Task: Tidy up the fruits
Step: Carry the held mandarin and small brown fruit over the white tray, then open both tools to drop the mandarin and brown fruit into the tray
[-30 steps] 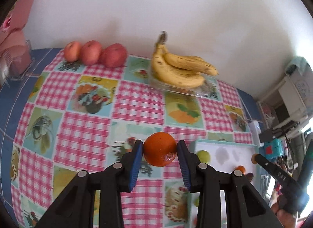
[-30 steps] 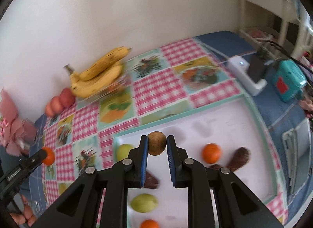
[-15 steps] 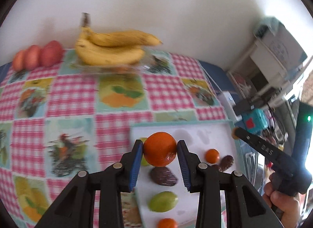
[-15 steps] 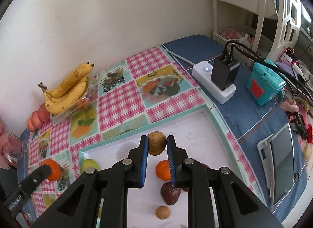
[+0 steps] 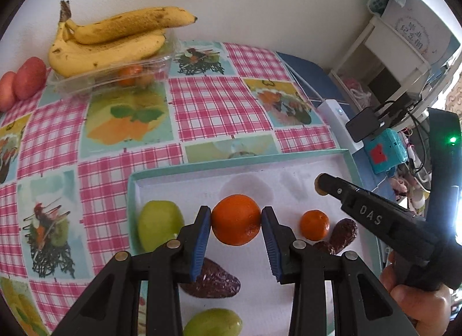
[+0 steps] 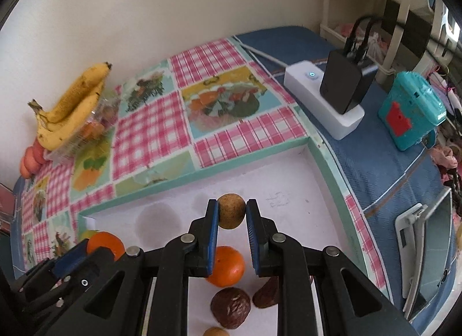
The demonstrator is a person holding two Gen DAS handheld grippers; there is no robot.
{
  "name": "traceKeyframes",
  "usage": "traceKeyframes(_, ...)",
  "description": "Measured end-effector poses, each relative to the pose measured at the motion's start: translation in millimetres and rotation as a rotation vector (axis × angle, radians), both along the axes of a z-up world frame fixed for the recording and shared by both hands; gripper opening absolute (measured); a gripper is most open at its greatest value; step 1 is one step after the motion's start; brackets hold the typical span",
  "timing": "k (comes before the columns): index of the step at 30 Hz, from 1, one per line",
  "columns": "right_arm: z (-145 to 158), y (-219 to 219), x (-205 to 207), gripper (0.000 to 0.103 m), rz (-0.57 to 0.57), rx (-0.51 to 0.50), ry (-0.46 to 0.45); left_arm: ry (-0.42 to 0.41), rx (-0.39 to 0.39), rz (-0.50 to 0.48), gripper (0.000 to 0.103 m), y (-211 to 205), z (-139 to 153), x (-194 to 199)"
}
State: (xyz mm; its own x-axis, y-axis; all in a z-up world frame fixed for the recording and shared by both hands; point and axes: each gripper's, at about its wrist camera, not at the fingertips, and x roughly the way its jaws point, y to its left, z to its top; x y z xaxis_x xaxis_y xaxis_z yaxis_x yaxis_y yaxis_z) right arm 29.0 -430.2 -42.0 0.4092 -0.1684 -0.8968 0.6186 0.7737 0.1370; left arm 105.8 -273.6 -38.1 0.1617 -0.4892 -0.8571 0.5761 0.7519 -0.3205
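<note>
My left gripper is shut on a big orange and holds it over the white tray with a teal rim. My right gripper is shut on a small brown round fruit above the tray's far right part. In the tray lie a green fruit, a small orange, dark brown dates and another green fruit. The left gripper with its orange shows at lower left in the right wrist view.
Bananas lie on a clear plastic box at the back, red apples to their left. A white power strip with a black charger, a teal box and a tablet lie right of the tray.
Both grippers moved in closer over the tray, each still holding its fruit. The left gripper came forward and lower; the right gripper shifted toward the tray's far right corner.
</note>
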Motion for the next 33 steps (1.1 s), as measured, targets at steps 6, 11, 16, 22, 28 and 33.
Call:
traceKeyframes(6,-11.8,-4.3,2.2,0.02,-0.002,0.008,0.022,0.0,0.012,0.004,0.038,-5.8,-8.6,4.7)
traceKeyframes(11,-11.7,-4.0,2.2,0.02,0.0,0.003,0.027,0.003,0.02,0.008,0.038,-5.0,-11.6,6.1)
traceKeyframes(16,-11.6,-3.4,4.1,0.02,0.004,0.002,0.03,0.002,0.037,0.003,0.039,-6.9,-14.5,5.0)
traceKeyframes(22,-15.5,-4.2,6.2,0.02,0.007,0.01,0.04,0.013,0.058,-0.001,0.039,-8.0,-18.7,5.2)
traceKeyframes(28,-15.1,-4.9,6.9,0.02,0.007,0.009,0.039,0.014,0.067,-0.003,0.041,-7.9,-17.9,4.4)
traceKeyframes(33,-16.2,-6.9,5.6,0.02,-0.004,0.01,0.046,0.01,0.068,-0.001,0.051,-4.5,-12.0,3.5)
